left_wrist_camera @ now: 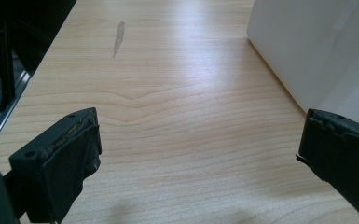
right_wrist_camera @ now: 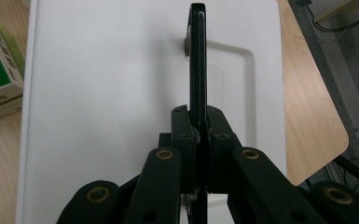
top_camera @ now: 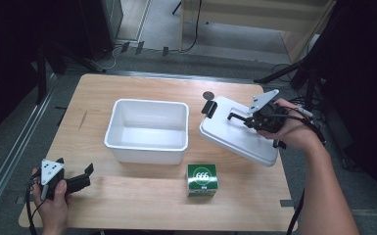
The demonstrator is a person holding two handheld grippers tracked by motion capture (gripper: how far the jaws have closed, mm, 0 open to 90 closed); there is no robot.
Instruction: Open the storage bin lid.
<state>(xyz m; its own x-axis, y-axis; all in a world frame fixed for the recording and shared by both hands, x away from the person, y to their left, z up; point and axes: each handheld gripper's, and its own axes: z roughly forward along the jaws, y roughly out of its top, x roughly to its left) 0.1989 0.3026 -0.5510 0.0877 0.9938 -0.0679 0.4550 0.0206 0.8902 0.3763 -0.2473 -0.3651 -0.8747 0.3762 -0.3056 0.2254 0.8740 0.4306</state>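
Right gripper view: black lid handle [right_wrist_camera: 198,60] pinched between right claw [right_wrist_camera: 198,122] jaws.

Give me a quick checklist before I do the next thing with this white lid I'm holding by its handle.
1. Right claw shut on the lid's black handle: ok.
2. White lid off the white bin and tilted, its lower edge near the table: ok.
3. Bin open, nothing seen inside: ok.
4. Green box clear of the lid: ok.
5. Left claw open, holding nothing: ok.
6. Lid touching the table: cannot tell.
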